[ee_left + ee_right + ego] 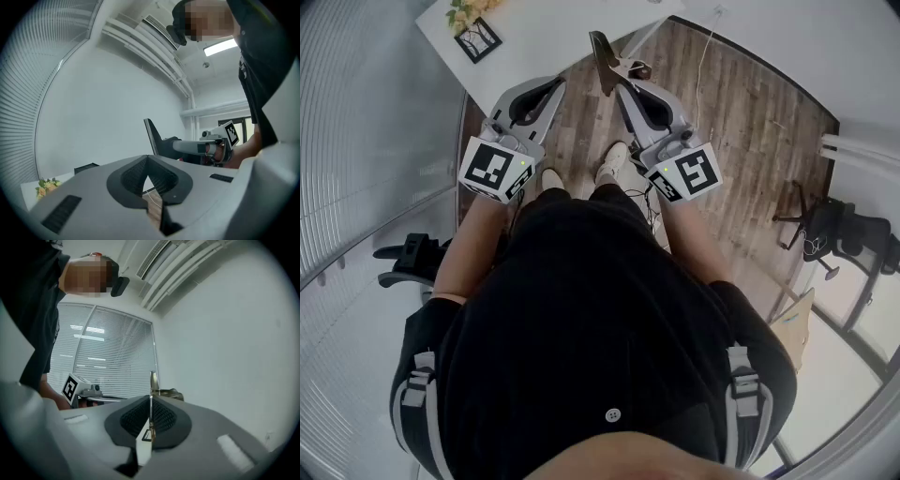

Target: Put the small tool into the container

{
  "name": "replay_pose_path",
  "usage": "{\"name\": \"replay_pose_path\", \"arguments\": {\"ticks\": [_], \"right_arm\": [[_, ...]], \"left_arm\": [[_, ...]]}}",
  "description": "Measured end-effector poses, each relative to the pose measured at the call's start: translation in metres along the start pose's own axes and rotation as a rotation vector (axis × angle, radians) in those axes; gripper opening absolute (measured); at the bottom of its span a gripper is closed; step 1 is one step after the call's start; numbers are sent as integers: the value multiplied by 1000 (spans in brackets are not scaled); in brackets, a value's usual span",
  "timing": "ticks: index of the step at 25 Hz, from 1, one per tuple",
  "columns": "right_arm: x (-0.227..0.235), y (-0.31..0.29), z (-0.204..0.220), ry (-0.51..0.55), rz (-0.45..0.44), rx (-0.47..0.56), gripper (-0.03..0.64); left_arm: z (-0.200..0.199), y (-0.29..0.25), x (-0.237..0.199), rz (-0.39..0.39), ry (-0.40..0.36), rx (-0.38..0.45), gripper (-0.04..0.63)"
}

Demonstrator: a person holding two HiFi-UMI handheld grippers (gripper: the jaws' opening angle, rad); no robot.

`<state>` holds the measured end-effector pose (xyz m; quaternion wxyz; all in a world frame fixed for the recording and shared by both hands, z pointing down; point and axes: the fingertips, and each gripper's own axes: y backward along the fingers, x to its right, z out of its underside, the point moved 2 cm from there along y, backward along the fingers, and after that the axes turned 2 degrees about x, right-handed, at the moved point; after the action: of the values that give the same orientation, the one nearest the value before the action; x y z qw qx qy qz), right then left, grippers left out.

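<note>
The right gripper (149,404) pinches the tool (152,379), a thin flat blade that stands out past the jaw tips and looks dark and slanted from the head view. The left gripper (147,159) has its jaws pressed together at the tips with nothing between them. Both are held out level in front of the person, side by side and apart, above a wood floor (750,122). Beyond the left gripper is a white table (544,33) bearing flowers (467,13).

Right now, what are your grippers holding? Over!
Left gripper jaws together, empty. Right gripper jaws shut on the small tool, blade sticking out. No container in view. Over.
</note>
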<state>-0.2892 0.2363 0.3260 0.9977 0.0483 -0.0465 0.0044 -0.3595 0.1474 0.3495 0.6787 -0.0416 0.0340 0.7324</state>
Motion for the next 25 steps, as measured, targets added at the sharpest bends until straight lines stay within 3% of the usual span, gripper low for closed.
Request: {"name": "replay_pose_path", "arguments": {"ticks": [8,25], "right_arm": [[-9,11,1,-14,-27,-18,11],[37,25,-11,40,-55,-10,11]], "left_arm": [[-7,8,11,-8,-1,14,8],[-17,-45,35,16,-48,47,8]]}}
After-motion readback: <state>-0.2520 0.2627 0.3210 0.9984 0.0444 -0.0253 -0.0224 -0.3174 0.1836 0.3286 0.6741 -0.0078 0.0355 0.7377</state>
